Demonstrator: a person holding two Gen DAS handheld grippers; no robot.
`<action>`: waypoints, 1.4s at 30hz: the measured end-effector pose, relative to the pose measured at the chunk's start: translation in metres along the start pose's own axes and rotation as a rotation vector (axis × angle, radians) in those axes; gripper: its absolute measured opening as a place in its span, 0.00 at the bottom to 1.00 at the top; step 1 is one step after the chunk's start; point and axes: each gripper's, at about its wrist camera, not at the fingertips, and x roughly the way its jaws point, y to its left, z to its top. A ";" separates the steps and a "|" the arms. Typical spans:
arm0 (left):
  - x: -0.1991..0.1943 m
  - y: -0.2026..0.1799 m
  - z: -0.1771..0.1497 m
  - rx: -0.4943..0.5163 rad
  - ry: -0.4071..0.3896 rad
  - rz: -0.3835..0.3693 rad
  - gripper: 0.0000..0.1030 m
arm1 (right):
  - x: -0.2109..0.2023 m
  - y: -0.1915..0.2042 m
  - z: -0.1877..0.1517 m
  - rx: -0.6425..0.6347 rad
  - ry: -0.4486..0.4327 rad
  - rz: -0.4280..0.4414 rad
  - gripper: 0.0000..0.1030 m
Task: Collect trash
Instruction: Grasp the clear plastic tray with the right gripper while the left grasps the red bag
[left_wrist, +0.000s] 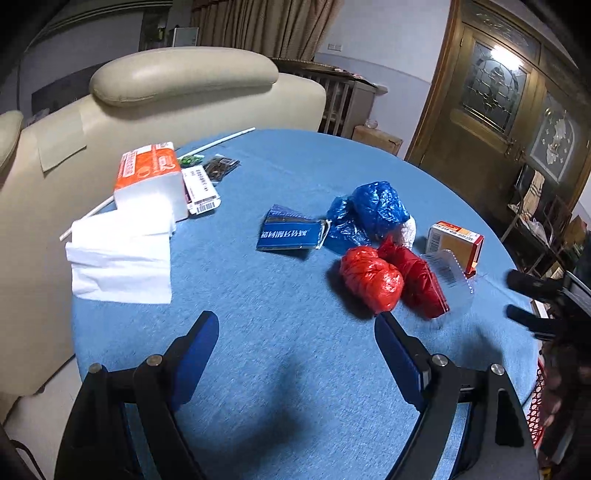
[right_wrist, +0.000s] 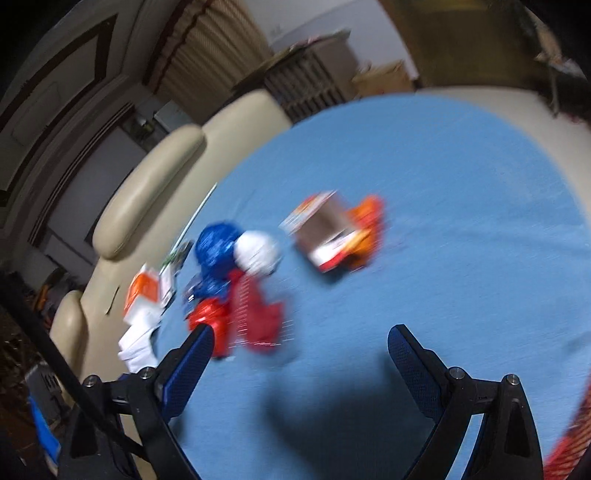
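- Left gripper (left_wrist: 296, 325) low over the blue surface (left_wrist: 280, 369), jaws wide apart, nothing between them.
- Just past the tip of its right-hand jaw: a crumpled red bag (left_wrist: 370, 277), touching a second red bag (left_wrist: 419, 282) on the far right side.
- Beside that second bag, further right: a clear plastic lid with a barcode label (left_wrist: 448, 271), and behind it an orange box (left_wrist: 456, 244) standing on the surface.
- Beyond the red bags, ahead and right of the jaws: a wad of blue bags (left_wrist: 369, 212) with a bit of white plastic (left_wrist: 408, 230) tucked against it.
- Straight ahead, mid-distance: a flat blue packet (left_wrist: 290, 230), just left of the blue wad.
- Ahead and left of the left-hand jaw: loose white tissues (left_wrist: 122, 254) spilling from an orange tissue pack (left_wrist: 147, 173); a small white box (left_wrist: 201, 188) against the pack, and a thin white rod (left_wrist: 218, 142) passing behind it.
- Far side: a cream armchair (left_wrist: 177, 92) behind the surface.
- Right gripper (right_wrist: 300, 334), seen at the right edge of the left view too (left_wrist: 528, 299): jaws wide apart and empty.
- Right view heavily blurred: red bag by the tip of its left-hand jaw, blue wad and white lump beyond, orange box ahead near centre, apart from the pile.
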 end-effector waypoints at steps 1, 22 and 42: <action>0.000 0.002 -0.001 -0.008 0.002 0.001 0.84 | 0.014 0.008 -0.001 0.003 0.037 0.024 0.94; 0.046 -0.049 0.029 0.029 0.070 -0.053 0.84 | 0.029 0.013 0.003 -0.017 0.061 0.014 0.47; 0.087 -0.064 0.029 0.091 0.143 0.013 0.54 | -0.013 -0.008 -0.022 -0.037 0.011 -0.001 0.47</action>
